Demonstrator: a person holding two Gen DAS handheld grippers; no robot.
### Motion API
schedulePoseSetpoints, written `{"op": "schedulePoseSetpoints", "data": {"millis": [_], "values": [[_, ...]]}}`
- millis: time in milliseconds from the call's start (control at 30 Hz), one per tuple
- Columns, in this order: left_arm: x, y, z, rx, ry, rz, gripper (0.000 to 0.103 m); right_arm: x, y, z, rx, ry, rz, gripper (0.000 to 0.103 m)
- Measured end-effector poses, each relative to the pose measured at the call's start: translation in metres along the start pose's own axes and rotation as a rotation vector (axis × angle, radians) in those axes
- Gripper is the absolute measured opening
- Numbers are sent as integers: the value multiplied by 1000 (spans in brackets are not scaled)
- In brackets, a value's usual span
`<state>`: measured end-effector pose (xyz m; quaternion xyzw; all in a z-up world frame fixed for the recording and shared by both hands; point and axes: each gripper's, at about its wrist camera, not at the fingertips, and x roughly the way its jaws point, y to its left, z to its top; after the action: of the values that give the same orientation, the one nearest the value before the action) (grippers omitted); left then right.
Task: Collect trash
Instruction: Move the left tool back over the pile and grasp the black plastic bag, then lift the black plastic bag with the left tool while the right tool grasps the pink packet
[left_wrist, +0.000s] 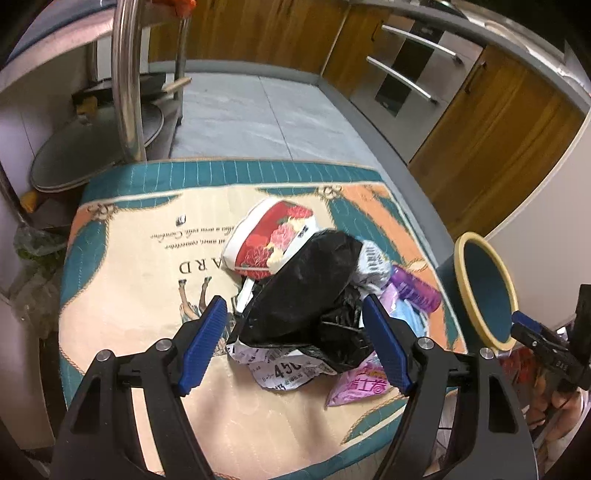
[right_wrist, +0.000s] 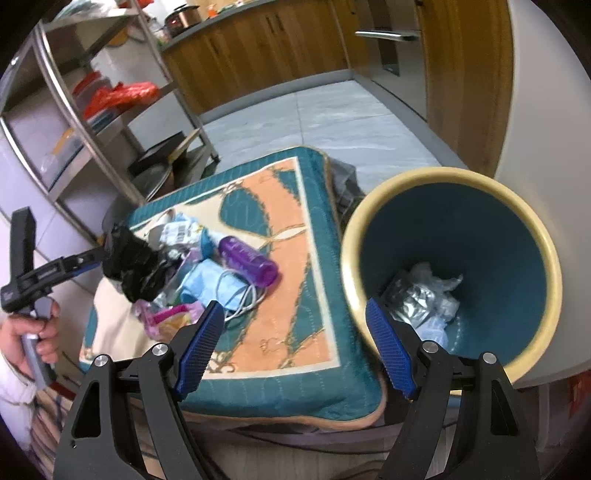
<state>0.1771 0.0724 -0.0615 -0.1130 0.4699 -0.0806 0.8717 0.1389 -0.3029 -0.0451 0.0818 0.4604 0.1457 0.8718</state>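
Observation:
A heap of trash lies on a patterned cushion (left_wrist: 140, 266): a black plastic bag (left_wrist: 306, 295), a red floral packet (left_wrist: 269, 236), white printed wrappers (left_wrist: 284, 373), a pink packet (left_wrist: 362, 387), a purple bottle (right_wrist: 247, 260) and a blue face mask (right_wrist: 210, 284). My left gripper (left_wrist: 295, 339) is open, its jaws either side of the black bag, just above the heap. My right gripper (right_wrist: 295, 343) is open and empty, over the cushion's front edge beside the blue bin (right_wrist: 454, 236), which holds crumpled plastic (right_wrist: 424, 295).
A steel shelf rack (right_wrist: 92, 122) with boxes and a red bag stands left of the cushion. Wooden cabinets (right_wrist: 258, 48) and an oven (left_wrist: 410, 66) line the far wall. Grey tiled floor (left_wrist: 258, 118) lies beyond. A white wall (right_wrist: 546, 184) stands behind the bin.

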Motion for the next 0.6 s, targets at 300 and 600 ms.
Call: {"op": "schedulePoseSetpoints", "data": {"millis": [300,600], "values": [[17,-2,0,43,30,14,31,8,6,-6,-23,36,6,80],[-8,-1,0,50,14,-31,4,14,16,-8,-30,53,38,80]]}}
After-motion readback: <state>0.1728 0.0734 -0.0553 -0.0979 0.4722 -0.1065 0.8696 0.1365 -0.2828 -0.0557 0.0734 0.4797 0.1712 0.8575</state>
